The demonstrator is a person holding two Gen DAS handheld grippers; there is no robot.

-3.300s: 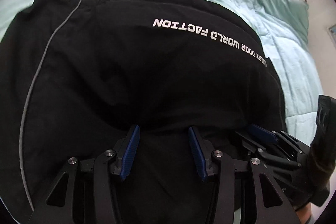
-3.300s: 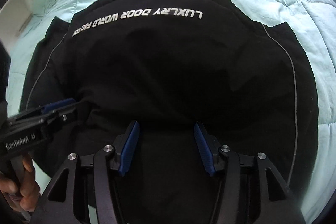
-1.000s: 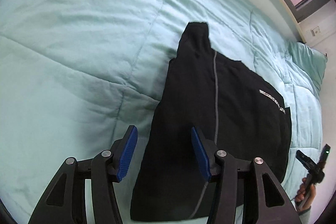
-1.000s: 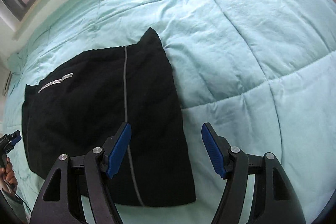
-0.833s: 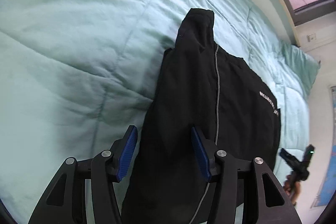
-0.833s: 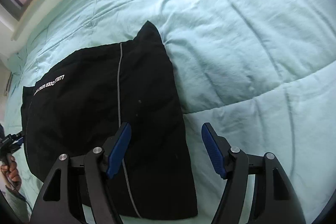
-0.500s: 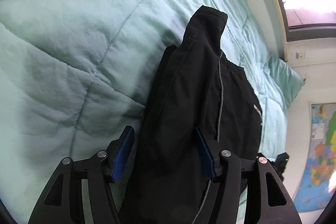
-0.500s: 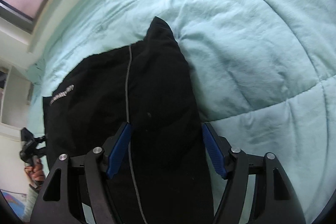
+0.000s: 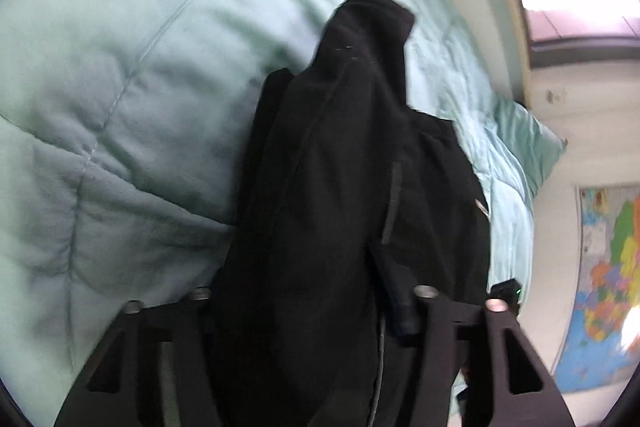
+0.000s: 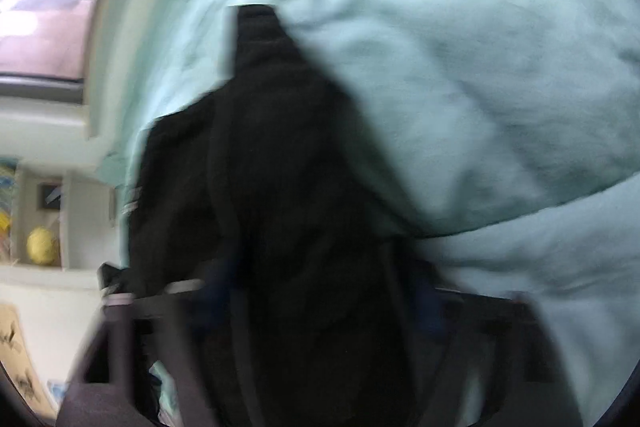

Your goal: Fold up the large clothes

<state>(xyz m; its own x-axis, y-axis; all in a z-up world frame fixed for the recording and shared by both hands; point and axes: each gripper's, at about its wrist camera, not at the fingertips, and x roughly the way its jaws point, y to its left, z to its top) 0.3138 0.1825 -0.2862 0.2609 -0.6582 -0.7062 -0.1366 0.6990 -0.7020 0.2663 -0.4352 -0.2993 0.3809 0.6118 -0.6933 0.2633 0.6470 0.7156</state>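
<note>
Item: black soft-knit garment (image 9: 332, 187), part-folded, w/ thin grey piping stripe; lies on pale mint quilted duvet (image 9: 120, 75) of a bed, one narrow end reaching away from both cameras.

Step in hand (judged): pinching the near edge at both sides, ready to carry it over for the next fold.

Left tongs (image 9: 312, 311): closing, black cloth bunched between them; pad contact hidden by fabric, so firm pinch can't be confirmed.
Right tongs (image 10: 320, 303): closing, cloth between them too; view motion-blurred, grip can't be told.

To do well: take all layers at equal depth each side; lift both ends level, keep edge taut so no sag mid-span; match edges before letting go.

Materials: garment matte, limp, thick in folds, creases softly. Duvet puffy, stitched in panels, yields under load, so cloth may drag.
</note>
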